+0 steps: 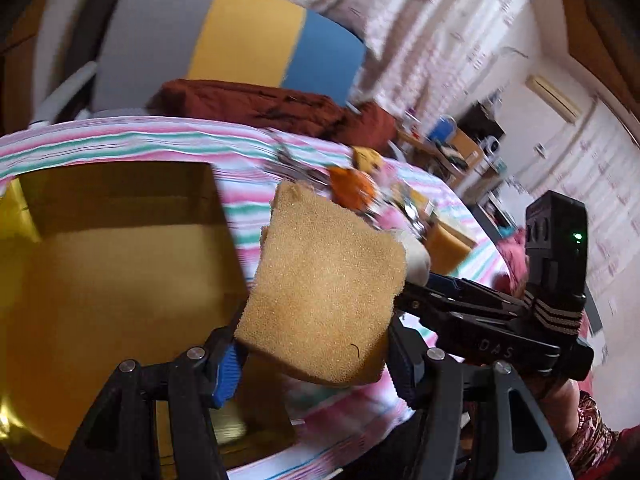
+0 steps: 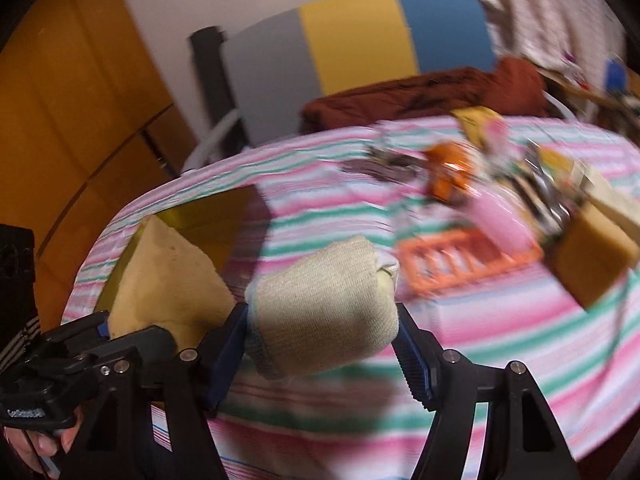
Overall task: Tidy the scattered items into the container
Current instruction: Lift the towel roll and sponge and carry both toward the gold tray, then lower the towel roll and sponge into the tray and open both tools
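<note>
Striped cloth [image 2: 460, 320] in pink, green and white covers the work surface in both views, with a grey, yellow and blue chair back [image 1: 240, 36] and a dark red garment [image 1: 256, 104] beyond its far edge. Left gripper [image 1: 312, 354], at lower centre of the left wrist view, is clamped on a tan sponge [image 1: 324, 292]; the blue-padded fingers [image 1: 226, 376] press the sponge's lower part on both sides, and the sponge stands up between them, clear of the cloth. Directly left of the sponge, filling the left half of that view, sits the open cardboard box [image 1: 100, 280] with a gold-coloured rim; the sponge is at the box's right wall, not inside it. Right gripper [image 2: 322, 354], at lower centre of the right wrist view, is closed on a cream knitted roll [image 2: 324, 308], held lying sideways between the blue pads [image 2: 416, 360] above the cloth. To its left in that view appear the sponge and the box edge. Remaining scattered items lie at upper right of the right wrist view: an orange plastic rack [image 2: 468, 260], a pink bottle-like object [image 2: 500, 220], a second tan sponge [image 2: 592, 256], and a blurred cluster of small items too indistinct to identify.
</note>
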`<state>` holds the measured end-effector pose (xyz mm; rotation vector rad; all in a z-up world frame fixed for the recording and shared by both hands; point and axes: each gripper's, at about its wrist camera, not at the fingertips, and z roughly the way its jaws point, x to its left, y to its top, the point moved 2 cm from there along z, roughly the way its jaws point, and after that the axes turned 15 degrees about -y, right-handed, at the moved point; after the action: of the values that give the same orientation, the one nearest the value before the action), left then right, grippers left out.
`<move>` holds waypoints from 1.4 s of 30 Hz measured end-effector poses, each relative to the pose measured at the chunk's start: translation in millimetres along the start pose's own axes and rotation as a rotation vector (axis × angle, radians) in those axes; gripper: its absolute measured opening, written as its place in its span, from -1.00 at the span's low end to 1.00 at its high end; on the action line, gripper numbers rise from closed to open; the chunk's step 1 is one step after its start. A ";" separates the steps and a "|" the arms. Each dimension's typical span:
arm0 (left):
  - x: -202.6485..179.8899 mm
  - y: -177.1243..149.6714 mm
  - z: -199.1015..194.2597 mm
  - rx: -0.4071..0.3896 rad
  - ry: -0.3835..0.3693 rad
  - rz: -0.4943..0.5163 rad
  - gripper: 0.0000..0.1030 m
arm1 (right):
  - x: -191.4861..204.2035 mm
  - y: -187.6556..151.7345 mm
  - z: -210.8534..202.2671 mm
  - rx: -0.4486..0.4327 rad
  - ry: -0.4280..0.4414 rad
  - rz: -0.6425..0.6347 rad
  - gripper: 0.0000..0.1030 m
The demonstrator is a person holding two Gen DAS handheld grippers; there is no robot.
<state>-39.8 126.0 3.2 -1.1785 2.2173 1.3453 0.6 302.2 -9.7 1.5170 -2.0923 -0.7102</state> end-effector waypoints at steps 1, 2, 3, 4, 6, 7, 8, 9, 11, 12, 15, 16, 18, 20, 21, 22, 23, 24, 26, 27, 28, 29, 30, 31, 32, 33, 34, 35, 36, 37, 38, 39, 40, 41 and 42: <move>8.8 1.7 -7.6 -0.012 0.017 -0.016 0.19 | 14.6 5.5 1.8 -0.004 0.016 -0.025 0.36; 17.9 3.6 -14.9 -0.024 0.033 -0.033 0.19 | 25.5 9.2 3.0 -0.007 0.027 -0.043 0.36; 27.4 5.4 -21.8 -0.035 0.049 -0.051 0.19 | 36.0 12.4 4.7 -0.008 0.037 -0.061 0.36; 38.0 7.0 -28.5 -0.046 0.067 -0.069 0.19 | 51.3 16.7 7.8 -0.006 0.049 -0.090 0.36; 59.7 10.4 -40.1 -0.062 0.109 -0.102 0.19 | 72.7 23.0 14.9 0.004 0.062 -0.136 0.36; 70.4 11.8 -44.7 -0.067 0.129 -0.117 0.20 | 87.3 26.3 20.8 0.016 0.068 -0.165 0.36; 81.4 13.6 -48.3 -0.071 0.151 -0.133 0.20 | 97.1 28.5 25.8 0.025 0.074 -0.184 0.36; 92.9 15.4 -51.2 -0.069 0.174 -0.152 0.20 | 107.6 31.0 31.5 0.036 0.082 -0.203 0.36; 116.0 19.3 -56.1 -0.064 0.220 -0.191 0.21 | 128.0 36.8 46.1 0.066 0.092 -0.238 0.36; 127.1 21.8 -58.4 -0.064 0.239 -0.207 0.21 | 137.4 40.1 54.7 0.084 0.096 -0.252 0.36; 156.6 30.6 -62.4 -0.063 0.291 -0.241 0.22 | 164.7 46.9 82.6 0.137 0.113 -0.289 0.36; 165.9 33.3 -63.4 -0.062 0.307 -0.249 0.22 | 173.5 48.4 91.6 0.152 0.112 -0.305 0.36; 182.2 39.8 -63.9 -0.053 0.336 -0.266 0.24 | 188.8 51.2 108.2 0.171 0.108 -0.336 0.36; 197.6 47.0 -62.8 -0.040 0.360 -0.292 0.25 | 202.6 55.9 124.9 0.184 0.105 -0.358 0.39; 204.2 50.0 -63.5 -0.038 0.382 -0.311 0.26 | 207.0 57.6 129.4 0.185 0.110 -0.360 0.39; 210.1 52.6 -64.5 -0.037 0.399 -0.334 0.28 | 211.6 59.5 134.1 0.185 0.118 -0.358 0.41; 216.0 54.5 -65.5 -0.038 0.393 -0.360 0.28 | 215.8 61.7 138.4 0.185 0.129 -0.352 0.43; 220.8 56.0 -66.8 -0.043 0.368 -0.386 0.30 | 217.3 64.5 141.3 0.183 0.136 -0.342 0.46; 225.8 58.9 -70.4 -0.066 0.325 -0.431 0.34 | 215.3 69.9 139.5 0.170 0.145 -0.311 0.55; 225.8 59.9 -72.2 -0.075 0.317 -0.446 0.34 | 213.8 71.7 135.1 0.155 0.154 -0.295 0.62; 224.0 61.1 -74.2 -0.086 0.303 -0.452 0.34 | 210.6 73.1 129.5 0.137 0.164 -0.278 0.71; 220.8 62.2 -75.9 -0.099 0.284 -0.450 0.34 | 206.4 73.5 122.3 0.117 0.167 -0.262 0.73; 216.3 62.7 -77.6 -0.112 0.266 -0.443 0.35 | 202.8 74.0 116.6 0.101 0.165 -0.247 0.74; 212.1 63.0 -78.4 -0.121 0.256 -0.435 0.36 | 197.3 72.5 110.6 0.089 0.166 -0.229 0.74; 208.5 62.6 -78.1 -0.122 0.253 -0.425 0.38 | 196.9 72.5 107.4 0.088 0.165 -0.220 0.72; 204.6 61.3 -77.6 -0.118 0.261 -0.416 0.38 | 194.1 71.3 105.8 0.093 0.161 -0.216 0.65; 201.6 59.8 -77.5 -0.115 0.281 -0.404 0.38 | 191.5 68.7 105.2 0.108 0.152 -0.217 0.52; 199.8 58.5 -77.7 -0.114 0.304 -0.393 0.38 | 189.1 66.2 105.6 0.123 0.145 -0.218 0.46; 197.3 55.8 -78.2 -0.114 0.322 -0.378 0.36 | 187.4 63.4 106.6 0.140 0.141 -0.216 0.37; 195.2 53.6 -79.4 -0.117 0.334 -0.361 0.34 | 186.4 61.4 107.6 0.150 0.142 -0.214 0.27; 193.9 52.5 -80.0 -0.120 0.350 -0.342 0.30 | 186.0 59.9 109.9 0.158 0.144 -0.213 0.21; 192.6 51.2 -78.4 -0.113 0.375 -0.321 0.25 | 186.3 59.1 113.1 0.165 0.141 -0.216 0.12; 192.1 51.2 -74.3 -0.092 0.398 -0.302 0.16 | 187.3 58.8 116.6 0.173 0.134 -0.221 0.07; 191.0 50.5 -69.9 -0.068 0.413 -0.284 0.12 | 188.3 58.9 120.6 0.181 0.130 -0.225 0.06; 190.1 49.0 -65.0 -0.043 0.425 -0.266 0.09 | 188.5 59.1 124.2 0.189 0.131 -0.226 0.06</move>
<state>-185.4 -11.2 -48.9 -1.8442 2.1946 1.1191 -174.7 154.9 -54.4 1.8723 -1.9553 -0.4854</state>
